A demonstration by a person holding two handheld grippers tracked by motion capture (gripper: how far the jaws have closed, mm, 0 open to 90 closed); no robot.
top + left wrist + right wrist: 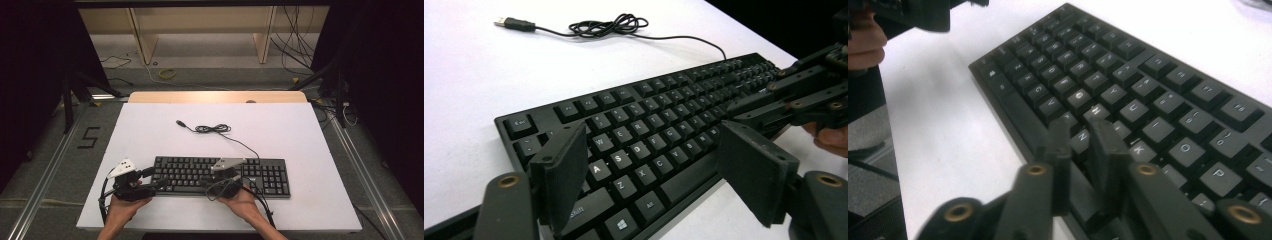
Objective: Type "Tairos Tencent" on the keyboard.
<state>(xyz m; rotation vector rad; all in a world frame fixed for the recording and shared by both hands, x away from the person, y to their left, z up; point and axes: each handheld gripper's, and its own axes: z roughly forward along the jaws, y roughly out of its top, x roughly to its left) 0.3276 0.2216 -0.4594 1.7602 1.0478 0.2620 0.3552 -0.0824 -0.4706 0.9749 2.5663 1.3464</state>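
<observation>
A black keyboard [220, 175] [649, 130] [1128, 75] lies across the near half of the white table [150, 135]. Its cable runs back to a tangled coil [212, 129] [609, 25] ending in a USB plug [181, 122]. My left gripper [152, 177] [654, 135] hangs open over the keyboard's left end, jaws wide apart above the letter keys with nothing between them. My right gripper [206, 180] [1078, 125] hovers low over the middle keys near the front edge. Its jaws are a narrow gap apart, and nothing is held. In the left gripper view the right gripper [774, 100] reaches in from the right.
The far half of the table holds just the cable. A wooden strip [217, 96] borders the back edge, with shelf legs and loose floor cables [300, 50] beyond. Metal rails run along both sides, and a tape mark [89, 137] is on the floor at left.
</observation>
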